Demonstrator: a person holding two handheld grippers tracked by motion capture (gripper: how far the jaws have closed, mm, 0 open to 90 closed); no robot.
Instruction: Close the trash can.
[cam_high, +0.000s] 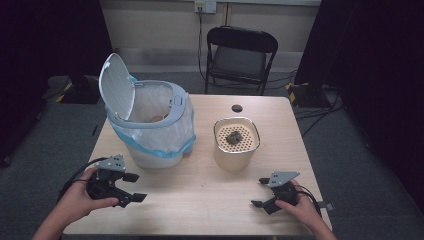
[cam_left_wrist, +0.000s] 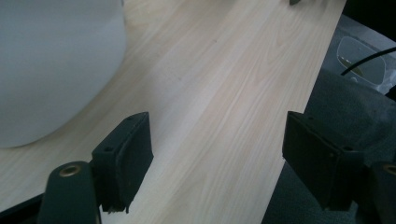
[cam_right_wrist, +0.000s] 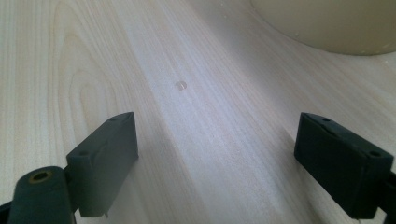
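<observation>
A white bin (cam_high: 150, 150) stands at the table's left with its lid (cam_high: 116, 86) swung up; a clear bag with a blue rim lines it. Its white wall (cam_left_wrist: 51, 70) bulks close at the left of the left gripper view. To the right stands a cream canister (cam_high: 235, 155) with a perforated insert holding a dark lump (cam_high: 234, 137); its base (cam_right_wrist: 327, 23) shows at the top of the right gripper view. My left gripper (cam_high: 135, 187) (cam_left_wrist: 217, 158) hangs open over the front left of the table. My right gripper (cam_high: 259, 192) (cam_right_wrist: 217, 158) is open low at the front right, nothing between its jaws.
The light wooden table (cam_high: 200, 200) has a small black round thing (cam_high: 237, 108) near its far edge. A black folding chair (cam_high: 240, 55) stands behind it. Cables lie on the grey floor at the right. A tiny pale spot (cam_right_wrist: 180, 85) marks the wood.
</observation>
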